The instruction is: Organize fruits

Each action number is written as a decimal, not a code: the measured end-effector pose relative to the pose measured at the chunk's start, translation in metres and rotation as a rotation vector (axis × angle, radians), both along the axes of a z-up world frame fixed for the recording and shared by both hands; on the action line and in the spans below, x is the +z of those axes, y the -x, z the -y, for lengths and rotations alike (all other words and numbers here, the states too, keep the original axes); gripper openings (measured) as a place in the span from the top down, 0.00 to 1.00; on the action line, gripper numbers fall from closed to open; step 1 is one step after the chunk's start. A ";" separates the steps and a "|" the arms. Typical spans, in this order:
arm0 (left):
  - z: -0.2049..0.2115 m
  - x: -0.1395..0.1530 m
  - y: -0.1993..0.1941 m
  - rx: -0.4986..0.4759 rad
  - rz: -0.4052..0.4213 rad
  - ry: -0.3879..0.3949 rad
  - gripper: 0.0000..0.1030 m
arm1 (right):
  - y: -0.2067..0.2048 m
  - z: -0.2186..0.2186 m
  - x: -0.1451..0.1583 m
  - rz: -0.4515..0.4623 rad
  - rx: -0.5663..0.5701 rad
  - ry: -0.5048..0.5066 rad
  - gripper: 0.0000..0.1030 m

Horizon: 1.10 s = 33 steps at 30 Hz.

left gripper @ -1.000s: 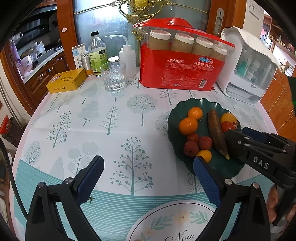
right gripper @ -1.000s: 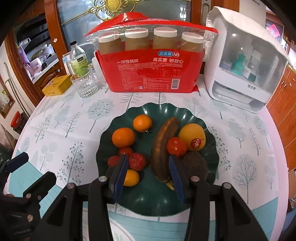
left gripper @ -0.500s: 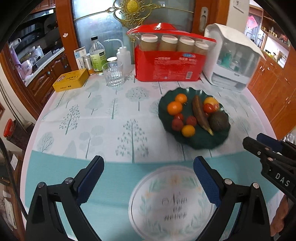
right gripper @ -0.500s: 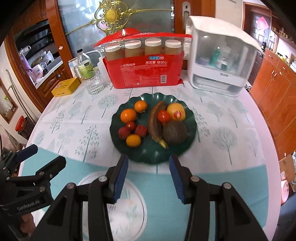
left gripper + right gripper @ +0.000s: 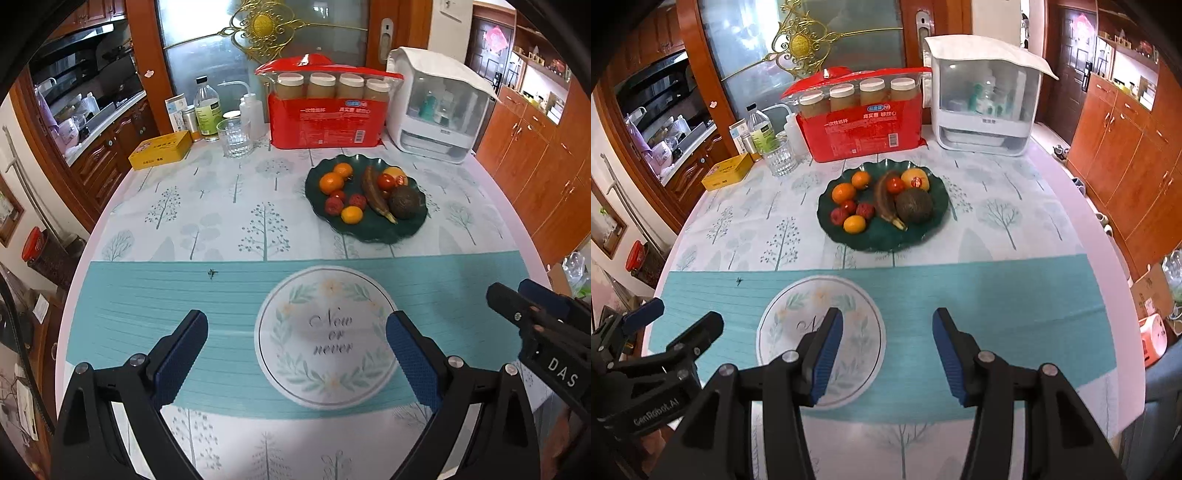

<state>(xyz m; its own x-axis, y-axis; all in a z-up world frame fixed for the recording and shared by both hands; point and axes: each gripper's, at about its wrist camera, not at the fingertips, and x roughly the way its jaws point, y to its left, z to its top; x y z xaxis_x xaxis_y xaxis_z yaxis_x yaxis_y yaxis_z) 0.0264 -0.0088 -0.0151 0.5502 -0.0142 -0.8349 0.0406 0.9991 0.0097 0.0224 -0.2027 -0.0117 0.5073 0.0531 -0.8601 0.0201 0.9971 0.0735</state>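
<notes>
**Meanwhile, fruit sits plated as both tongs hang empty over the near edge**

Along the far side of the table [image 5: 1027,206] we see a red pack of paper cups [image 5: 862,123], a white lidded dispenser box [image 5: 986,107], a clear drinking glass [image 5: 780,158], a squeeze bottle [image 5: 251,110], a green-labelled bottle [image 5: 207,110] and a yellow tin [image 5: 162,150]. None of these stands between the tongs and the fruit; only bare tablecloth and its printed round emblem [image 5: 328,338] lie in that stretch.

The dark green plate [image 5: 886,238] sits mid-table, in front of the red pack. On it we count oranges [image 5: 844,192], small red fruits [image 5: 865,209], a tomato [image 5: 895,184], a browned banana [image 5: 884,203], a dark avocado [image 5: 914,206] and a yellow stickered fruit [image 5: 915,178].

The left gripper [image 5: 295,347] hangs with its jaws spread wide, nothing between them. The right gripper [image 5: 886,347] is also parted and empty, its jaws having just been opening. Both sit well apart from the plate, which lies ahead of them, beyond the emblem.
</notes>
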 end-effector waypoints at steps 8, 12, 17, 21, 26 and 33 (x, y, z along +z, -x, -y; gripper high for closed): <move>0.009 0.007 0.017 0.004 0.005 0.004 0.06 | 0.017 0.002 0.007 0.015 -0.015 0.003 0.50; 0.009 0.007 0.020 0.011 0.001 0.008 0.06 | 0.022 0.001 0.012 0.029 -0.013 0.012 0.50; 0.008 0.008 0.023 0.017 0.004 0.007 0.06 | 0.026 -0.001 0.015 0.038 -0.003 0.018 0.50; 0.006 0.009 0.026 0.021 0.006 0.004 0.06 | 0.029 -0.005 0.015 0.036 0.004 0.019 0.50; 0.003 0.010 0.030 0.027 0.009 0.004 0.06 | 0.031 -0.008 0.016 0.038 0.009 0.018 0.50; 0.002 0.011 0.032 0.029 0.010 0.004 0.06 | 0.034 -0.011 0.016 0.040 0.013 0.017 0.50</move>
